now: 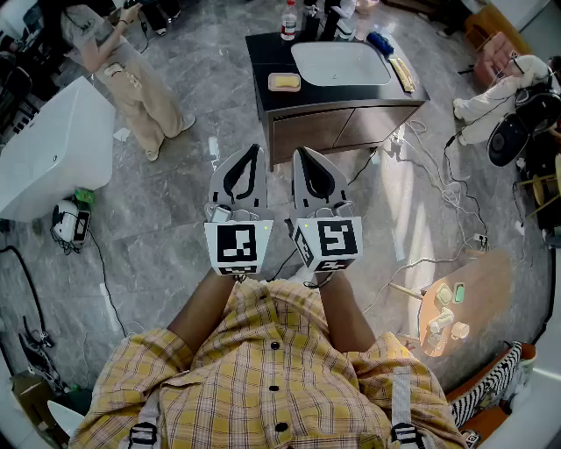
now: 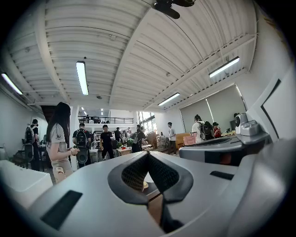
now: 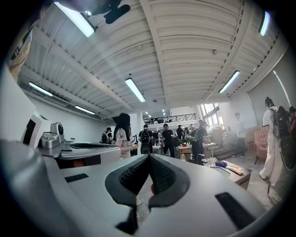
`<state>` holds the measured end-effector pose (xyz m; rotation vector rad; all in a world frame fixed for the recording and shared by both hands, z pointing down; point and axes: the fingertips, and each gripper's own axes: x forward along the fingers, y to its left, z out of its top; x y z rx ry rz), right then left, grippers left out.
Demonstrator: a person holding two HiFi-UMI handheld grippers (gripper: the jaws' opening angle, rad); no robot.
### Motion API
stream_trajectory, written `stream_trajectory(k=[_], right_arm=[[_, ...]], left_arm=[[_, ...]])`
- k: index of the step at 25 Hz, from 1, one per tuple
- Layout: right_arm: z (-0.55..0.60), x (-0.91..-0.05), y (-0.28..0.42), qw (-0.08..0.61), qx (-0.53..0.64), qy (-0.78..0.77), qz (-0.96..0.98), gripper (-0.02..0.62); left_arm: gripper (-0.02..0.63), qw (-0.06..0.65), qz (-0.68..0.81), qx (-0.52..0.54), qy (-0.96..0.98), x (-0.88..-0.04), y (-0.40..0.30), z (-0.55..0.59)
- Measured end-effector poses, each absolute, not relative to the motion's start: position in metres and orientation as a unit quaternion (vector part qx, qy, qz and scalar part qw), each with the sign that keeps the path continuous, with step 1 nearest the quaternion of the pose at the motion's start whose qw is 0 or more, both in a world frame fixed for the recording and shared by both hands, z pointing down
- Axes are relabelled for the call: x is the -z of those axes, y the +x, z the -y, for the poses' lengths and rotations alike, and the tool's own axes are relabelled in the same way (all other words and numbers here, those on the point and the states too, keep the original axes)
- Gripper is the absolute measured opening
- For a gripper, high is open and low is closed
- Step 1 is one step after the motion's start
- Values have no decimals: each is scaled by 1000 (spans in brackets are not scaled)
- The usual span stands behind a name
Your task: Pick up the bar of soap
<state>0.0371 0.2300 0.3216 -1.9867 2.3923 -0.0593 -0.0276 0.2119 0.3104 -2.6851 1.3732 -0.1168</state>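
The yellow bar of soap point(image 1: 284, 81) lies in a pale pink dish on the left end of a dark vanity counter point(image 1: 267, 53), beside a white sink point(image 1: 340, 63). Both grippers are held level side by side over the floor, short of the vanity's front and well apart from the soap. My left gripper point(image 1: 255, 149) is shut with nothing in it; its black pads meet at the tip point(image 2: 148, 153). My right gripper point(image 1: 299, 151) is also shut and empty, pads together point(image 3: 149, 156). In the right gripper view the counter point(image 3: 238, 172) shows at the right.
A person in beige point(image 1: 131, 79) stands at the upper left near a white bathtub point(image 1: 44, 149). Cables point(image 1: 429, 175) trail over the floor at the right. A round wooden side table point(image 1: 456, 302) stands lower right. A bottle point(image 1: 287, 19) stands at the counter's back.
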Motion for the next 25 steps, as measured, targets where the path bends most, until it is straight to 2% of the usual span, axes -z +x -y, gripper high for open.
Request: stream_trajectory(k=[15,21,25], right_arm=[[-223,-332,21,-7,21,-644,-765,18],[-208,-336,-11,-18,32,-656,-754,18],[-199,-346,-30,-52,34,-669,-741,18]], left_arm=[[8,50,-449,36,-891,-319,-44,-204],[8,44,-432,32,-900,-320,-75,-188],[9,36,-418,30,-907,-326,-104,-177]])
